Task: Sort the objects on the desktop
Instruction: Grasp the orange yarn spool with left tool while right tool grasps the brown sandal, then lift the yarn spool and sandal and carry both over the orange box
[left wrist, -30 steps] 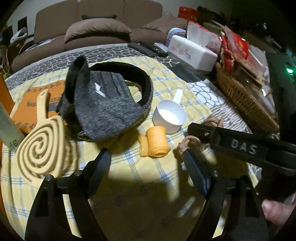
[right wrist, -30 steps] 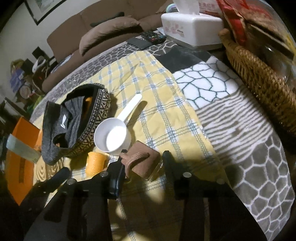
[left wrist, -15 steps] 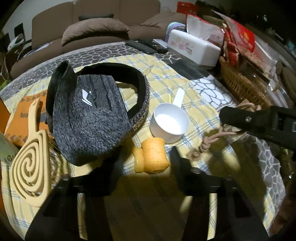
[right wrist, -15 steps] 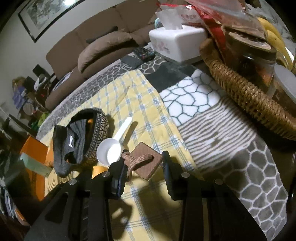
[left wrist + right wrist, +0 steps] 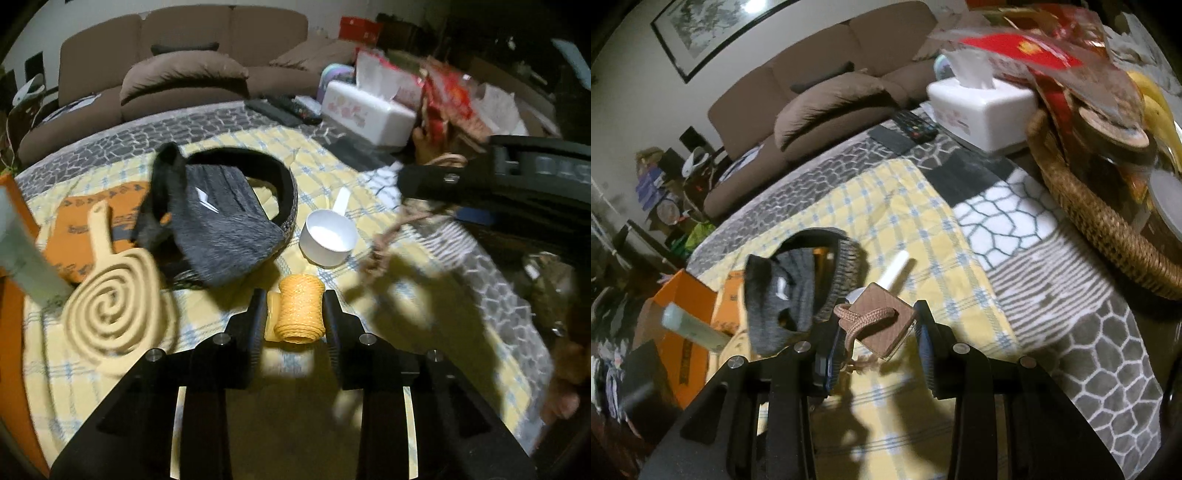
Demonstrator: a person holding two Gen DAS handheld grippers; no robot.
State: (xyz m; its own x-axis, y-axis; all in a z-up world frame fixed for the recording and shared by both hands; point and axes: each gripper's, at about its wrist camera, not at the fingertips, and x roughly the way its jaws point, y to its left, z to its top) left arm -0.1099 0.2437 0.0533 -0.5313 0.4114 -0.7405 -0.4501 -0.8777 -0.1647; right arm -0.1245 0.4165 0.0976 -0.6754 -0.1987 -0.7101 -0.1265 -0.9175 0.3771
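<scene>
Two things concern us: an orange twine roll [image 5: 300,309] on the yellow-checked surface [image 5: 236,435], and a brown wooden block [image 5: 878,324] with a cord. Since a second ago, our left hand-held gripper [image 5: 294,319] is closing around the roll, seemingly touching it. The right hand-held gripper [image 5: 877,341] grasps the block aloft; its underside is hidden.

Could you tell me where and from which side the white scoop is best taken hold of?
Grip the white scoop by its flat handle, which sticks out from the bowl's far side, bare and narrow. Come from above, claw across its width; the round bowl looks too wide.
</scene>
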